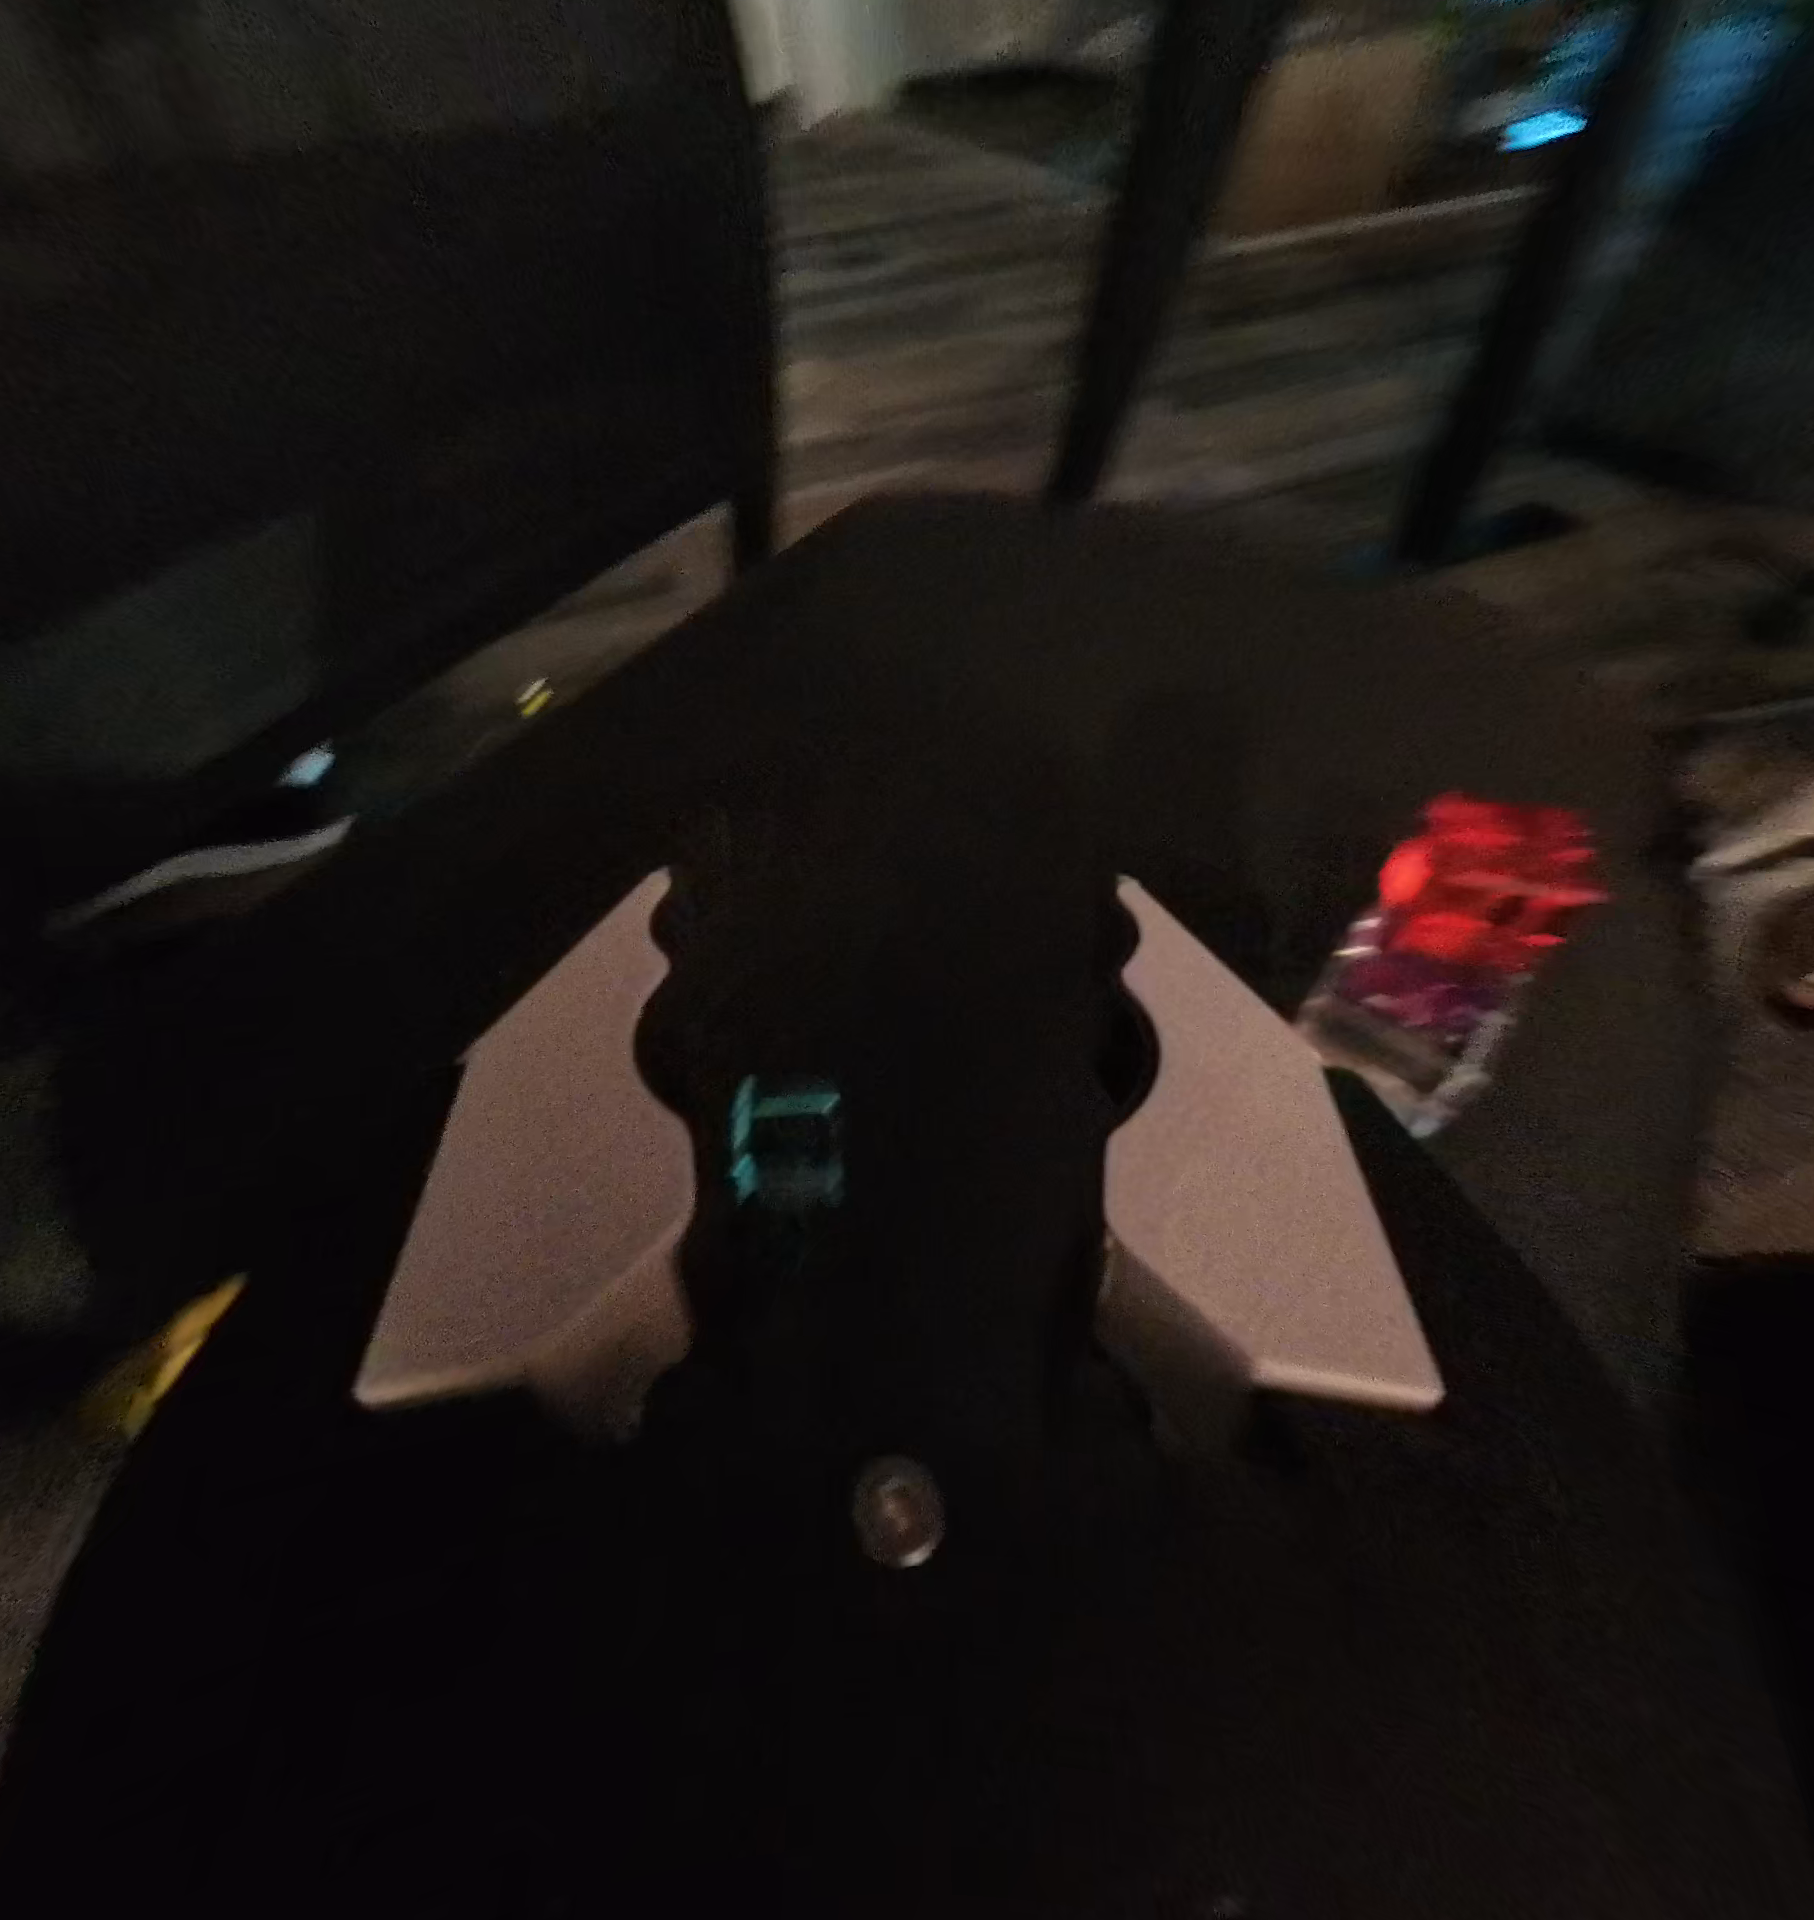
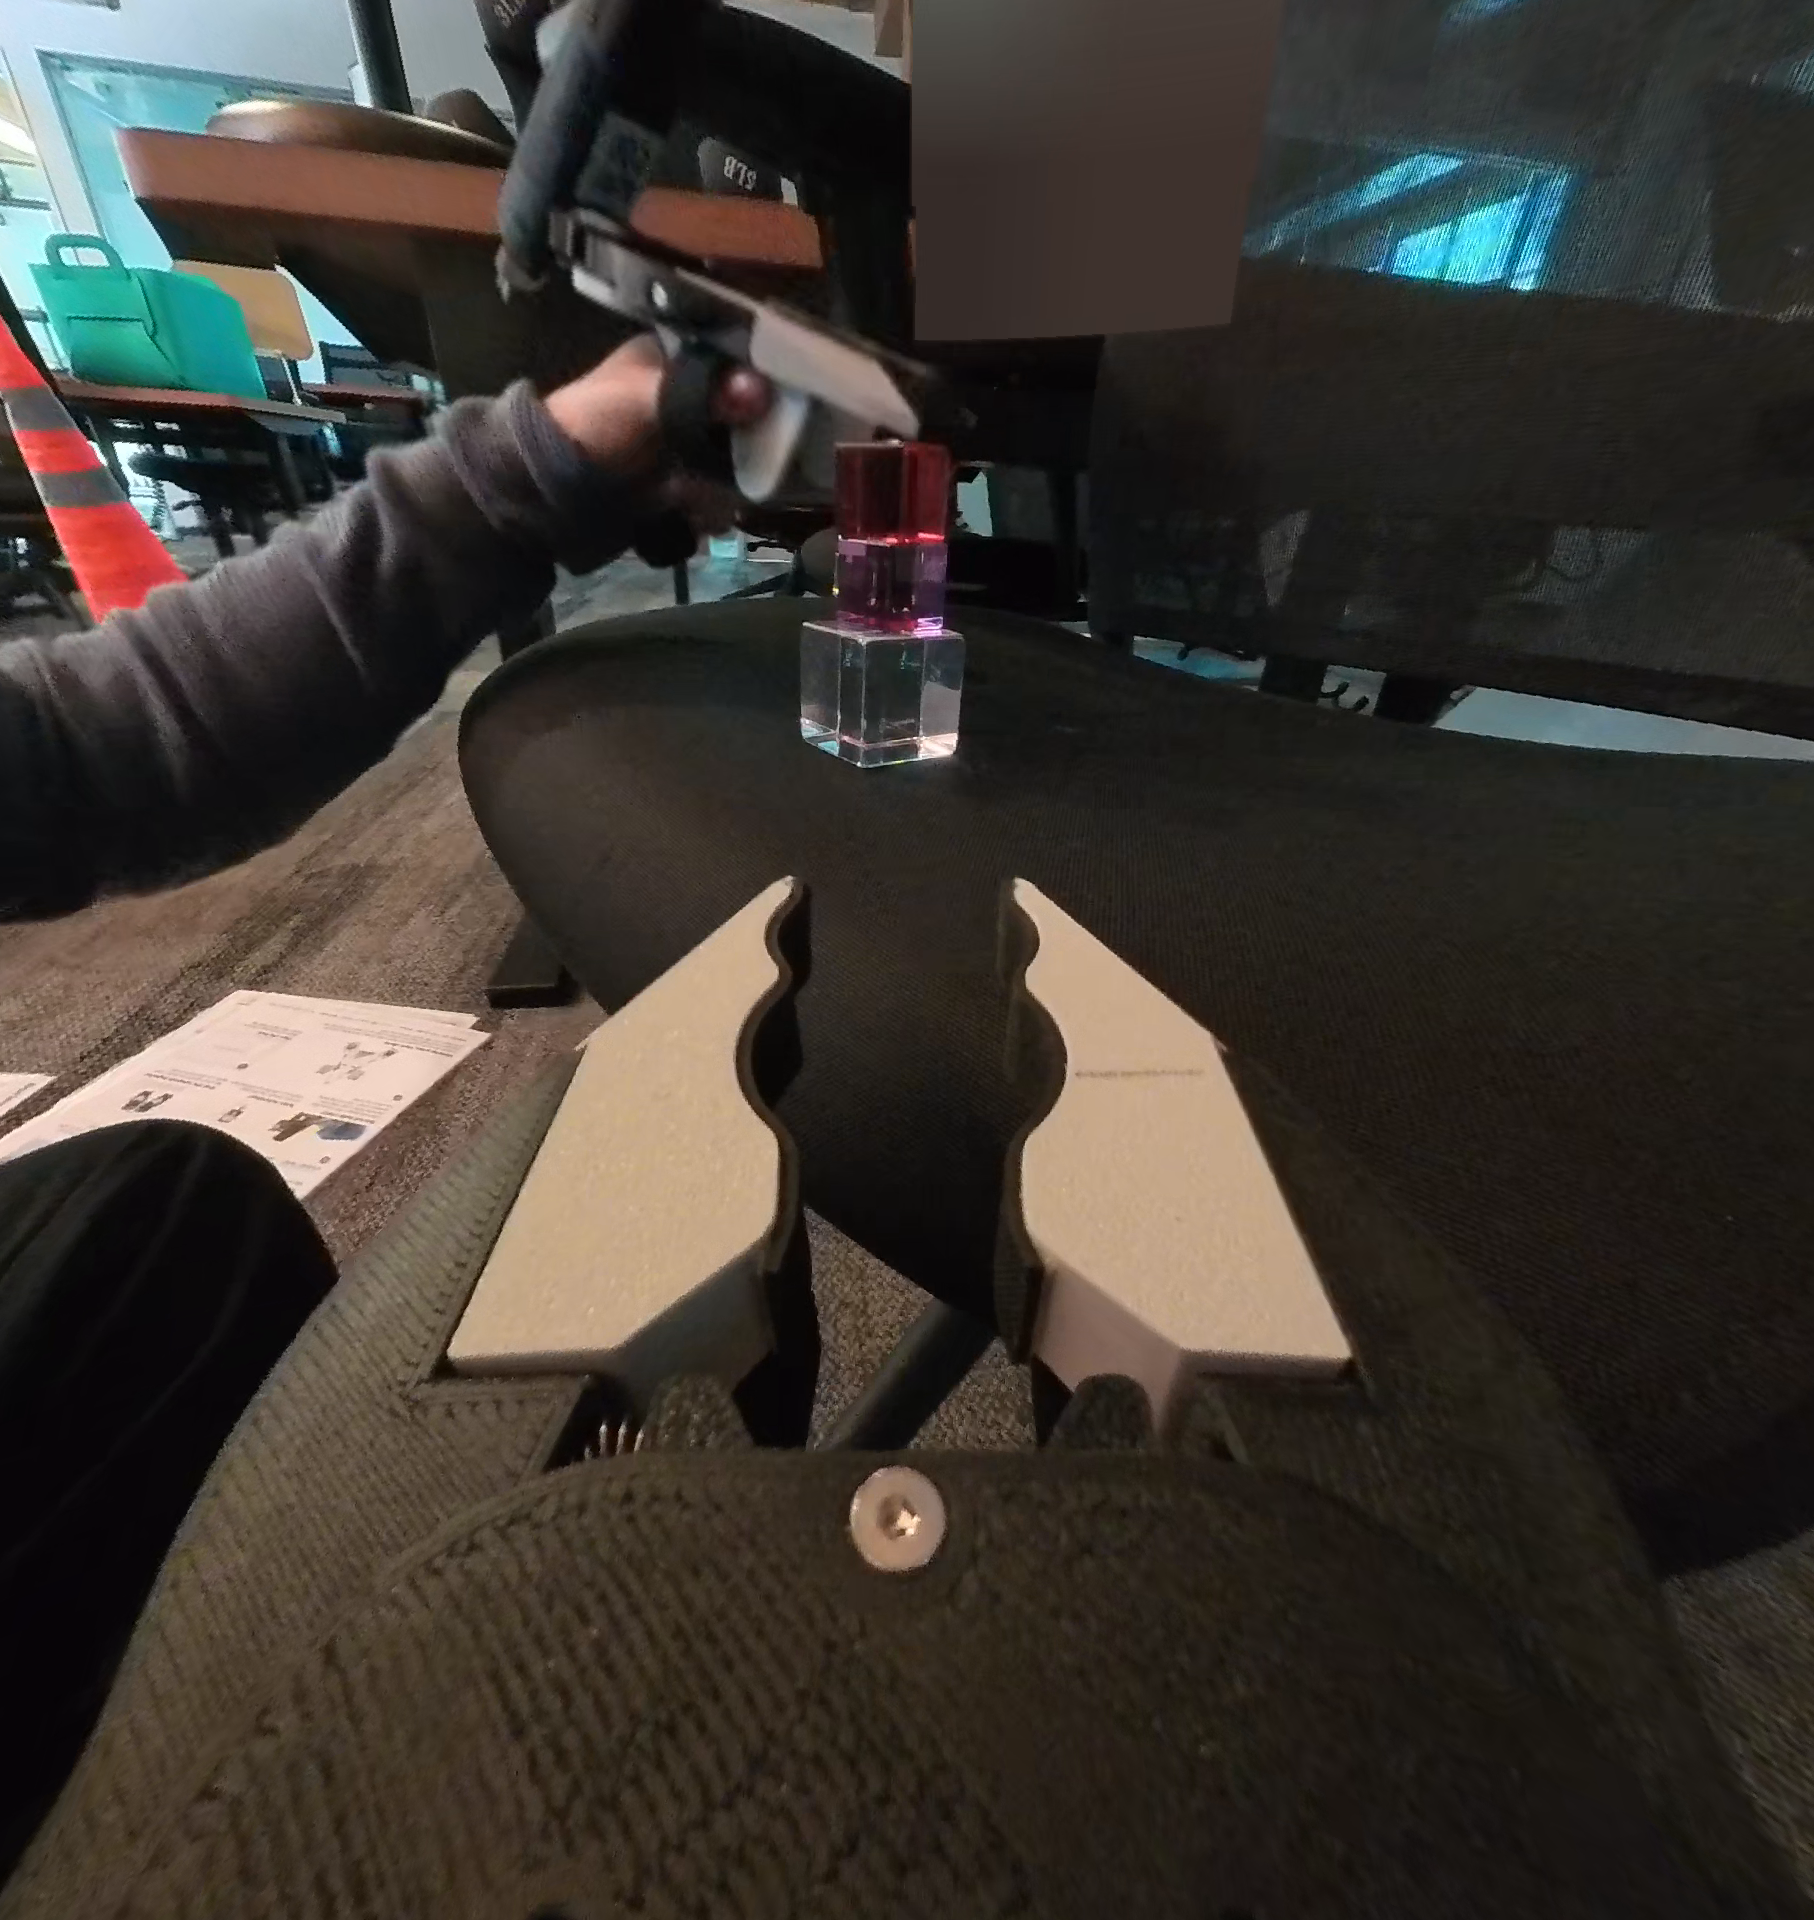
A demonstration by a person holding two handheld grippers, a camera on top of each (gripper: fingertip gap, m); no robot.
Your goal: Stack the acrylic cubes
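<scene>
Standing upright: three-cube stack (image 2: 890, 603)

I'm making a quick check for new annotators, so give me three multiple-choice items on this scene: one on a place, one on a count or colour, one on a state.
1. Where does the stack of blocks stand?
A. on the black mesh chair seat
B. on the carpet
C. on the printed sheets

2. Which colour is the top block?
A. clear
B. purple
C. red

3. How do the fingers of the right gripper stand?
A. apart, with nothing between them
B. closed on a block
C. pressed on paper

Answers:
1 A, the clear bottom block rests on the mesh.
2 C, red sits above the purple block and the clear one.
3 A, only bare seat shows in the gap.
</scene>
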